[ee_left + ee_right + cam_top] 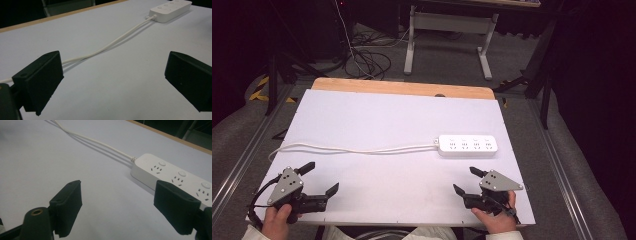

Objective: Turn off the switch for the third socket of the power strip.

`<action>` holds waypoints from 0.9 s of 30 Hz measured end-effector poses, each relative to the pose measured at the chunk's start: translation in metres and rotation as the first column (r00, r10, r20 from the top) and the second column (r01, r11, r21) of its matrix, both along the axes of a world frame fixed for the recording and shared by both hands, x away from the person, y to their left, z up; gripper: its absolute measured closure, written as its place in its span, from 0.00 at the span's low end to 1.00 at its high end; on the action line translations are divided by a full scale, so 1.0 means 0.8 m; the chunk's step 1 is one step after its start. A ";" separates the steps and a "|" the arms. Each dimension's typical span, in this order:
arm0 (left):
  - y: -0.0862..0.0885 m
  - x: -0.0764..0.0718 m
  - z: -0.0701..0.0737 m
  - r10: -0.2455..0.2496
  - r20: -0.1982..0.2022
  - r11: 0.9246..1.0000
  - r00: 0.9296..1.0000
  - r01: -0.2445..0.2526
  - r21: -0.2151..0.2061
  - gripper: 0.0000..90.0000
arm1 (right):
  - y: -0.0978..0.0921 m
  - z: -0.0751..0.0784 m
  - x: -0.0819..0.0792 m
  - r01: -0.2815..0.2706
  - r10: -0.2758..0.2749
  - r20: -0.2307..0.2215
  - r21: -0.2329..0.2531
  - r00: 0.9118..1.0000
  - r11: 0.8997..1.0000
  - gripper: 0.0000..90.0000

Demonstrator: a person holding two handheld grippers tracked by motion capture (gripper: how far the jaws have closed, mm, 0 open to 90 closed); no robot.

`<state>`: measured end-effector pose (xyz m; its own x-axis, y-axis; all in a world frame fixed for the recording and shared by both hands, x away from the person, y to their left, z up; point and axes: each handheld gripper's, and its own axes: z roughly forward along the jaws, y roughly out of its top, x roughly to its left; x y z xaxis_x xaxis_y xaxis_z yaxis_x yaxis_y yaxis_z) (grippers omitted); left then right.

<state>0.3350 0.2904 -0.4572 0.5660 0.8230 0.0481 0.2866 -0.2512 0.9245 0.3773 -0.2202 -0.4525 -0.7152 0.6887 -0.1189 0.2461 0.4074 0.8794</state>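
A: Count? We see one power strip [467, 145] with four socket groups, one white cord [352, 149], on the white worktop [382, 115].

B: Two tongs. Left tongs [319, 178] spread apart, holding nothing; right tongs [468, 181] likewise apart, just short of the strip, which lies at the right side.

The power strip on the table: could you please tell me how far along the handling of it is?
Nothing looks done yet: the power strip lies flat, its cord trailing left. Both the left gripper and the right gripper are open and hold nothing. Reaching and grasping remain.
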 end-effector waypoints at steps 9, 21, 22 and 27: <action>-0.001 0.001 0.000 0.009 0.005 1.000 1.000 -0.009 0.006 0.02 | 0.001 0.000 0.000 -0.004 0.004 0.000 -0.001 1.000 1.000 0.25; 0.001 0.000 0.003 0.004 -0.014 1.000 1.000 -0.004 -0.009 0.02 | 0.002 0.002 0.000 -0.009 0.009 0.001 -0.012 1.000 1.000 0.27; 0.001 0.000 0.003 0.002 -0.015 1.000 1.000 -0.002 -0.004 0.02 | 0.003 0.002 0.000 -0.008 0.008 0.002 -0.020 1.000 1.000 0.28; 0.002 -0.001 0.003 -0.001 -0.006 1.000 1.000 0.001 0.011 0.02 | 0.006 0.006 -0.001 -0.031 0.031 0.005 -0.050 0.999 0.998 0.39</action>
